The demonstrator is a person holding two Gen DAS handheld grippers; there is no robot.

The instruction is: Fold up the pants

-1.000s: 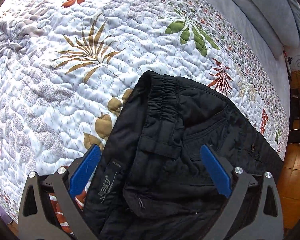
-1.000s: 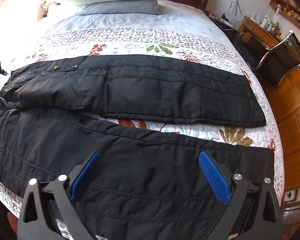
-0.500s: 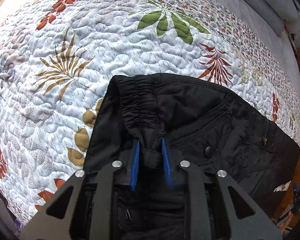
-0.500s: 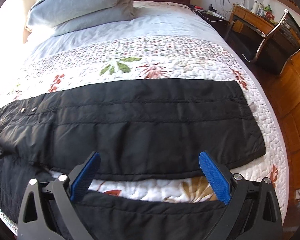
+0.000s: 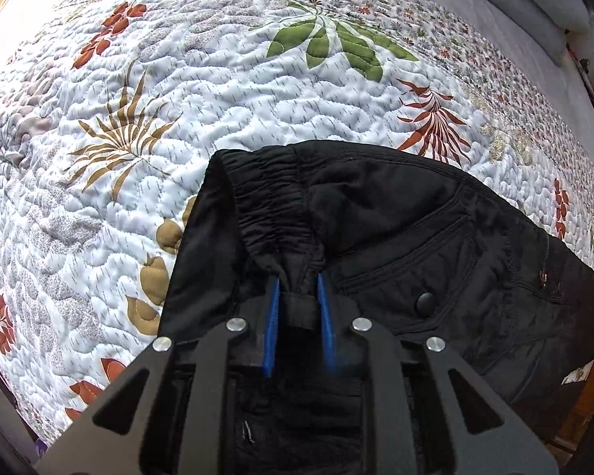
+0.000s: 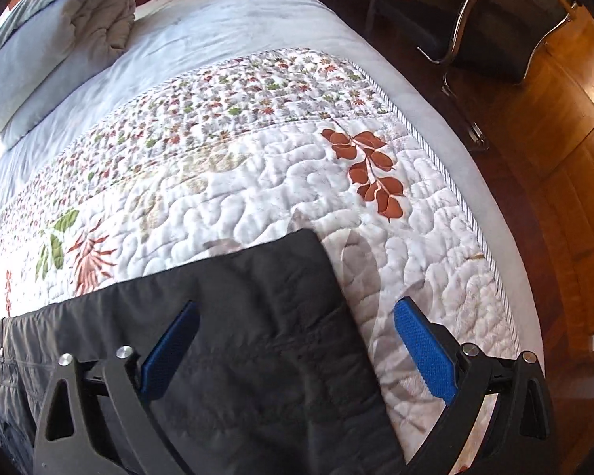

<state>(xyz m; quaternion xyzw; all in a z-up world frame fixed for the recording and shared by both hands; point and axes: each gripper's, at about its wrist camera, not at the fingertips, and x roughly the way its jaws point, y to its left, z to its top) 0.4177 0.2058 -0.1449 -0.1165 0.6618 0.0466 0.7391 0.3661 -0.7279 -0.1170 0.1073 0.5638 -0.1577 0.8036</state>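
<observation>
Left tool (image 5: 299,283) pinches black pants (image 5: 435,253) at the elastic waistband, pads pressed on a gathered fold, pants lying on the quilted bed (image 5: 202,79); right tool (image 6: 297,352) spread over the leg hem (image 6: 297,277), chair (image 6: 507,27) at 1 o'clock

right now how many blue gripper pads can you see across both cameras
4. Two on the left gripper, pinching the waistband of the black pants; two on the open right gripper, straddling the pant leg end. None looks hidden.

Home bedroom, quilted bed (image 6: 257,182), pillows (image 6: 39,63), wooden floor (image 6: 554,158)
</observation>
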